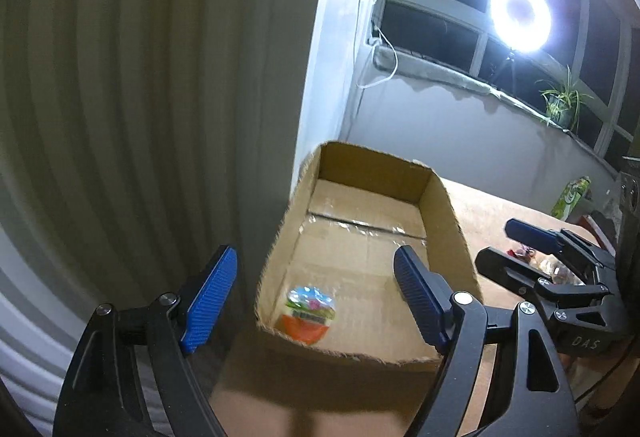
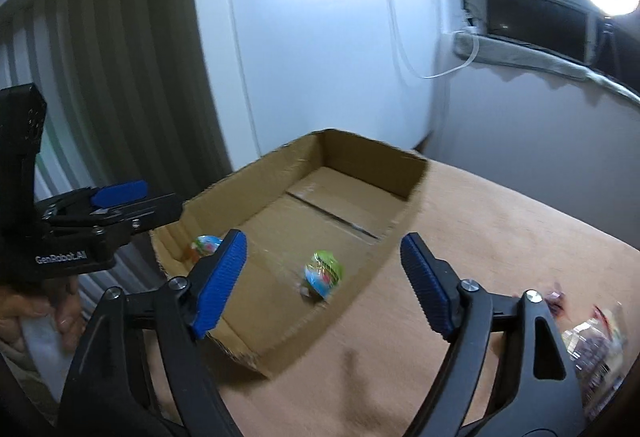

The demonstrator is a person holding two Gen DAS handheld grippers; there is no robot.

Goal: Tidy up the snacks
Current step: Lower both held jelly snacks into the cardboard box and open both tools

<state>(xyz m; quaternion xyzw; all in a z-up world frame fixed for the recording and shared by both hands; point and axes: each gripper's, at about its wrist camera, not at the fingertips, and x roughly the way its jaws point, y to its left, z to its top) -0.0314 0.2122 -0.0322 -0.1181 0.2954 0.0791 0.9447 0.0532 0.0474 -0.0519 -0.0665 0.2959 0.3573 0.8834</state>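
An open cardboard box (image 1: pixel 440 205) stands on the brown table, against the wall. In its near left corner lies an orange and blue snack packet (image 1: pixel 310 313). My left gripper (image 1: pixel 316 257) hangs open above that end, nothing between its blue pads. In the right wrist view my right gripper (image 2: pixel 325 241) is open over the box (image 2: pixel 416 173). Below it a green and blue packet (image 2: pixel 324 273) shows blurred on the box floor. The first packet (image 2: pixel 206 245) peeks out behind my finger. Each gripper shows in the other's view, the right (image 1: pixel 498 243) and the left (image 2: pixel 164 199).
Loose wrapped snacks (image 2: pixel 592 349) lie on the table (image 2: pixel 480 237) to the right of the box, with a green packet (image 1: pixel 570 197) farther back. A ribbed wall runs along the left. A ring light (image 1: pixel 520 15) and a plant (image 1: pixel 562 103) stand at the window. A hand (image 2: pixel 60 313) holds the left gripper.
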